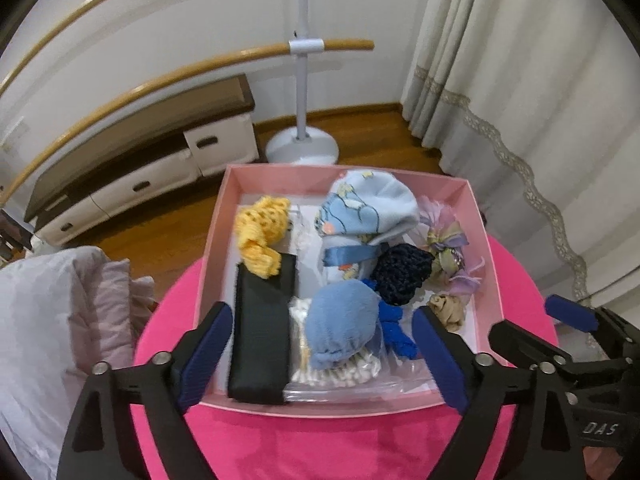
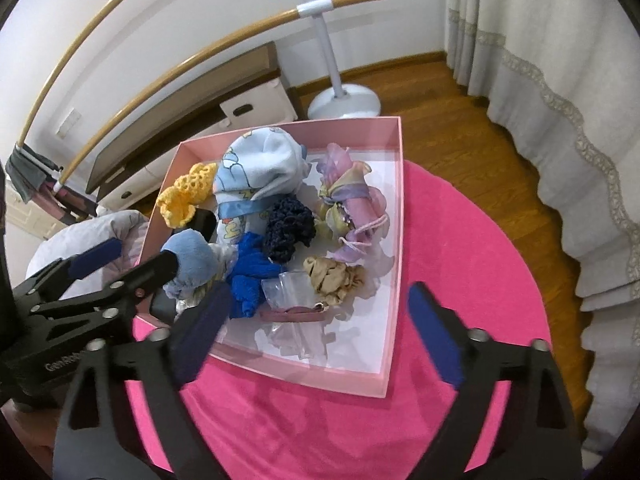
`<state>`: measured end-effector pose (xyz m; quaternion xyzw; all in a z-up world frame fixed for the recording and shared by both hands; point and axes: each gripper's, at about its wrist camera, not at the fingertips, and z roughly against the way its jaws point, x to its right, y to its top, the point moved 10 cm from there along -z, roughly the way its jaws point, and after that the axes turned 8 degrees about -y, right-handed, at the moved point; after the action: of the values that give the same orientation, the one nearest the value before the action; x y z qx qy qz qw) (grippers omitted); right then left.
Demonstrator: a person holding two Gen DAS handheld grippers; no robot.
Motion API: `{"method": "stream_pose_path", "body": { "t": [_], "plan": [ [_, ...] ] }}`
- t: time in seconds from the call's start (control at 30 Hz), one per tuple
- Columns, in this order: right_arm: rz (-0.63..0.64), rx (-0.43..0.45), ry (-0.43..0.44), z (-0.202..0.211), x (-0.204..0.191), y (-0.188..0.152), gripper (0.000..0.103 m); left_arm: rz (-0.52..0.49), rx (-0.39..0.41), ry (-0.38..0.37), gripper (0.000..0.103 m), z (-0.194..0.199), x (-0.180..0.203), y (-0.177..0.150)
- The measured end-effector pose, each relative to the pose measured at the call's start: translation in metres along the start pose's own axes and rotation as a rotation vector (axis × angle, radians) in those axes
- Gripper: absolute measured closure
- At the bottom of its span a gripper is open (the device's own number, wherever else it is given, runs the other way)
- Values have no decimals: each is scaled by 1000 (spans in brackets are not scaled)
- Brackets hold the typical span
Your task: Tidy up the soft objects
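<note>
Both tongs, the left tongs [image 1: 324,354] and the right tongs [image 2: 320,334], hang released above a pink box [image 1: 484,236] on the pink-covered worktop [image 2: 472,248], where a light, squashy pale blue plush ball [image 1: 340,326] near the front edge looks easiest pinched across its middle.

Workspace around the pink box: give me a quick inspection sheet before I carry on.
Surface: round table under a hot-pink cloth; the pink box sits on it.
Job's things: in the box, yellow crochet piece, light blue printed cloth, navy scrunchie, royal blue fabric, light blue pouch, beige scrunchie, lilac floral bundle, black case.
Clutter: clear bags, cotton swabs.
Grippers: left gripper open over the box's near edge; right gripper open, empty.
Cables: nothing seen.
Surroundings: wood floor, white stand, curtain, drawer unit, bedding.
</note>
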<state>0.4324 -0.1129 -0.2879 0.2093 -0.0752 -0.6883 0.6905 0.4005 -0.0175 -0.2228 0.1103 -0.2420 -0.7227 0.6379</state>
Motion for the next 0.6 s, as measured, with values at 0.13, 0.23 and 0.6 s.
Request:
{"method": "stream_pose_path", "body": {
  "t": [0.13, 0.23, 0.6],
  "plan": [
    [-19, 26, -2, 13, 2, -1, 0, -17, 46, 25, 6, 27, 0, -5],
    [-30, 54, 2, 30, 1, -1, 0, -30, 83, 34, 4, 54, 4, -10],
    [-43, 218, -18, 156, 1, -8, 0, -80, 274, 43, 0, 200, 38, -29]
  ]
}}
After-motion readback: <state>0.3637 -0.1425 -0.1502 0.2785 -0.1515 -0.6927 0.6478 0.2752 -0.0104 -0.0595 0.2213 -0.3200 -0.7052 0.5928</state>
